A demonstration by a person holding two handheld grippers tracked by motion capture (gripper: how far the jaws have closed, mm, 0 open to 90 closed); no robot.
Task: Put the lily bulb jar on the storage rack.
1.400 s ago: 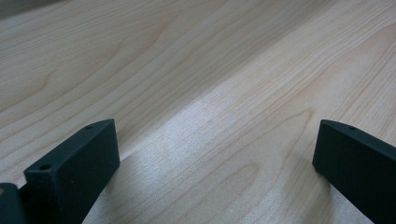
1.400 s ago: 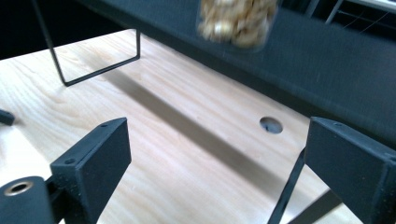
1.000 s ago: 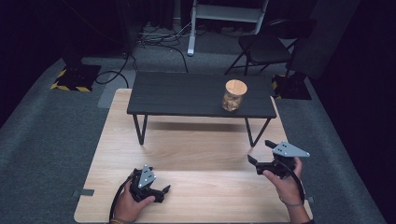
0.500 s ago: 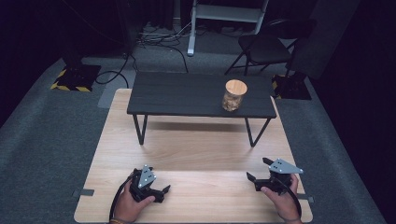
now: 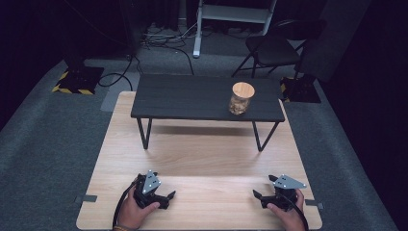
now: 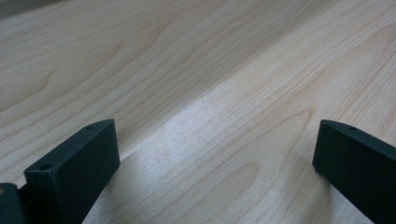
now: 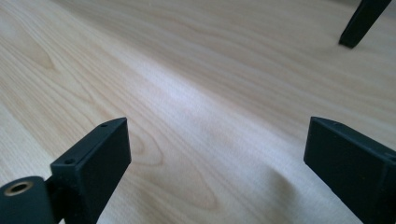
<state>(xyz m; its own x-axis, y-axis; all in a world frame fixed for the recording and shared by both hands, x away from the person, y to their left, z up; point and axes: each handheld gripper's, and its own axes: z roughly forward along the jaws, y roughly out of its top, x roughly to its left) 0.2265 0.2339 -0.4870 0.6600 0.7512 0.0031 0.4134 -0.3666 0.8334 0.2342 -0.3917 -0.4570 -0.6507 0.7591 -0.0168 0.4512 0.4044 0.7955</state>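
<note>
High view: both grippers, left (image 5: 166,197) and right (image 5: 259,196), low on wooden surface (image 5: 207,159), jaws wide, empty; jar (image 5: 241,98) far ahead, nearer right.

Low table (image 5: 192,98) on board's (image 5: 207,159) far half; jar (image 5: 241,97) on table's right part.

**Jar stood on the dark side table**

A clear glass jar (image 5: 241,98) stood upright toward the right end of a low black table (image 5: 192,98), which rested on a pale wooden board (image 5: 202,159). A round, light wood lid closed the top of the jar. Its body held pale brownish contents, too small to make out. It sat alone on the dark tabletop, near the front edge, well apart from the board's near side.
</note>
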